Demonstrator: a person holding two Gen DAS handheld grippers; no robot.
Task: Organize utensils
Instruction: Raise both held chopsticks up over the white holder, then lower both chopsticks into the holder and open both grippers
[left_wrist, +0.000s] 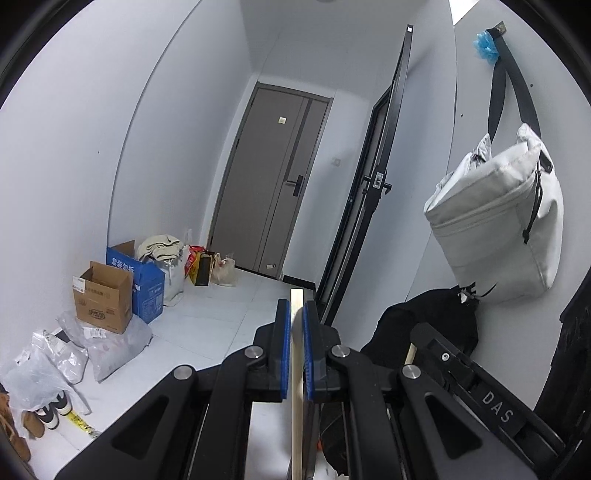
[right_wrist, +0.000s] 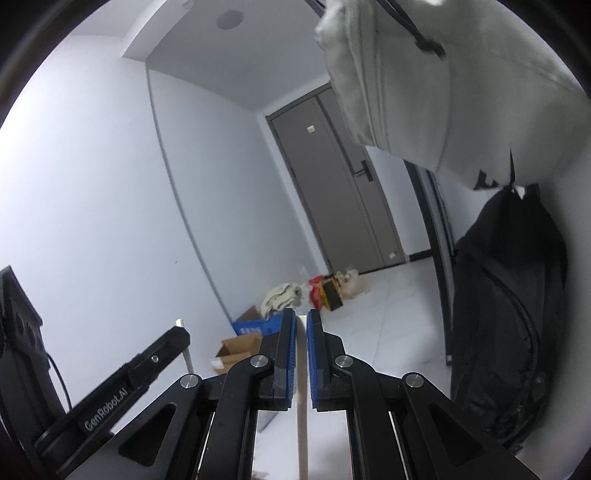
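In the left wrist view my left gripper (left_wrist: 295, 306) is shut on a pale wooden stick (left_wrist: 296, 424) that runs up between the blue pads (left_wrist: 285, 332), its flat end just past the fingertips. In the right wrist view my right gripper (right_wrist: 301, 314) is shut on a second thin pale stick (right_wrist: 302, 435) held the same way. Both grippers are raised side by side, facing a hallway. The right gripper (left_wrist: 443, 356) shows at the lower right of the left view. The left gripper (right_wrist: 173, 338) shows at the lower left of the right view, its stick's tip (right_wrist: 180, 322) poking out.
A pale grey bag (left_wrist: 498, 221) hangs on the right wall above a black bag (right_wrist: 509, 314), both close to the right gripper. Cardboard boxes (left_wrist: 103, 295), a blue box (left_wrist: 149, 286) and plastic bags (left_wrist: 74, 354) line the left wall. A grey door (left_wrist: 273, 184) stands ahead.
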